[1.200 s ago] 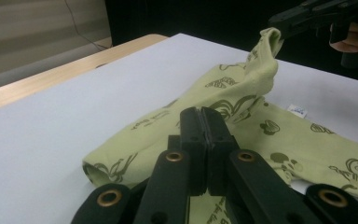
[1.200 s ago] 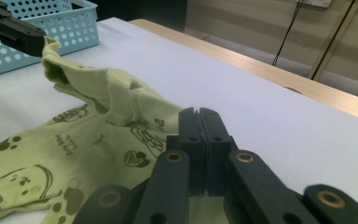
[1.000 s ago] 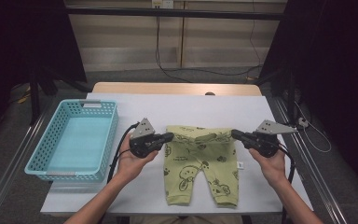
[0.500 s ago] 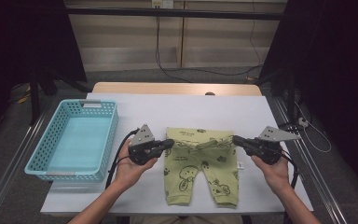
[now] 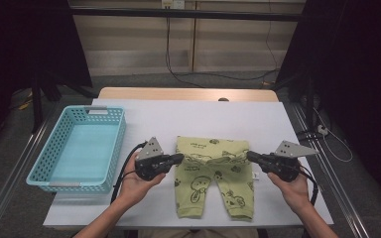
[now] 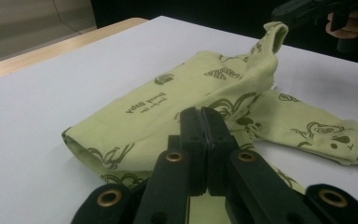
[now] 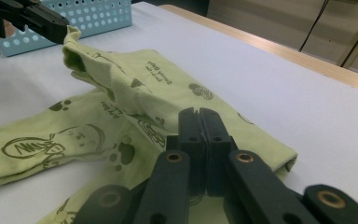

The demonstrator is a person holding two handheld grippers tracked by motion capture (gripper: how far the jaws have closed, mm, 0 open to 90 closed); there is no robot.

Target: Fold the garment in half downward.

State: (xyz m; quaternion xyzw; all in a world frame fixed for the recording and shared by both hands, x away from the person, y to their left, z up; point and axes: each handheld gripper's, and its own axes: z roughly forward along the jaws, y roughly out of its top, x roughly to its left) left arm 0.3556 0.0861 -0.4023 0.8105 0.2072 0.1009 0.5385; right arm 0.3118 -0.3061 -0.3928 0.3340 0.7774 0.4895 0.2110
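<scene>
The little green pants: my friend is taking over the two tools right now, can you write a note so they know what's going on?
Left tool: shut, pinching the left side of the baby pants near the waistband.
Right tool: shut, pinching the right side of the pants; that edge is lifted off the table.
Pants: on the white table, waistband folded over toward the legs, both legs flat and pointing toward you.
Blue basket: left of the pants, nothing in it.
Done: both sides gripped, a fold seems begun.
Left: probably finish folding, then likely into the basket.

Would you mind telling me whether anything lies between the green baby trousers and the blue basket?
Nothing visible does: only bare white table separates the trousers from the basket, apart from the left gripper gripping their side.
</scene>
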